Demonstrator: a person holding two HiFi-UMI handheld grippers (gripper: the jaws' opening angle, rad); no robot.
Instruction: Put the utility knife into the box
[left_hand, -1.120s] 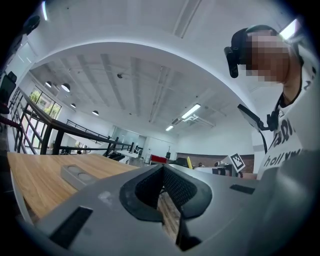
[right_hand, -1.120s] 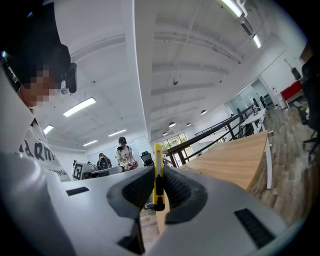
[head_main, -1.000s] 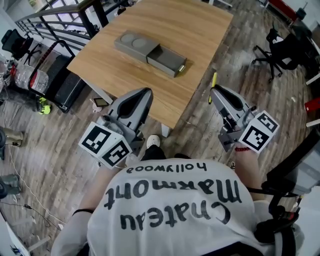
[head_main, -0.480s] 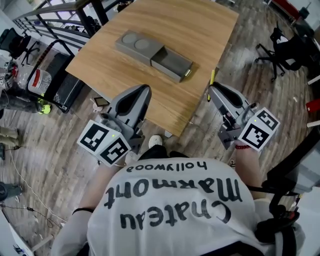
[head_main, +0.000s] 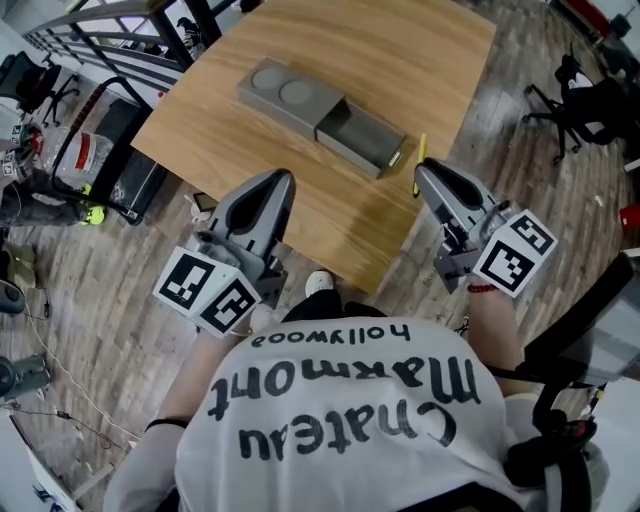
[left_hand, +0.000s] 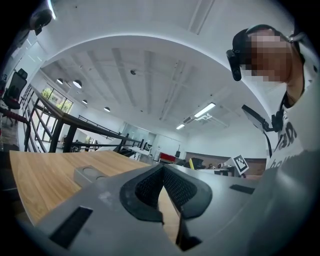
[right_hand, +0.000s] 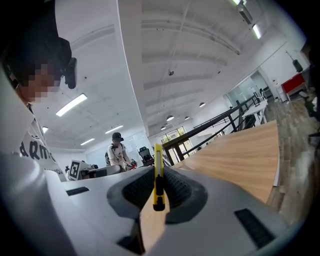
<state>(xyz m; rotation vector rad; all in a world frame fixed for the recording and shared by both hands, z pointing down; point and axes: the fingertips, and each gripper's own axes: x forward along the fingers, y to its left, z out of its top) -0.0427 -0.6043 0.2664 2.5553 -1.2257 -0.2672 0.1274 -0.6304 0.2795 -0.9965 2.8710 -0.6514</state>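
On the wooden table (head_main: 380, 50) lies a grey box (head_main: 290, 98) with its inner tray (head_main: 362, 138) slid out towards me. A thin yellow utility knife (head_main: 420, 161) stands up from my right gripper (head_main: 428, 178), which is shut on it just beside the table's near right edge. In the right gripper view the knife (right_hand: 158, 176) sits upright between the pads. My left gripper (head_main: 278, 183) hovers over the table's near edge, short of the box, shut with nothing in it. The left gripper view shows the box (left_hand: 89, 175) low on the tabletop, to the left.
Black bags and a frame (head_main: 100, 140) stand on the floor left of the table, under a railing (head_main: 110, 40). An office chair (head_main: 585, 90) is at the right. Cables trail over the floor at left. A person (right_hand: 119, 149) stands far off.
The table and box have come closer to both grippers over the last second. The knife tip now sits at the table's right edge instead of over the floor.
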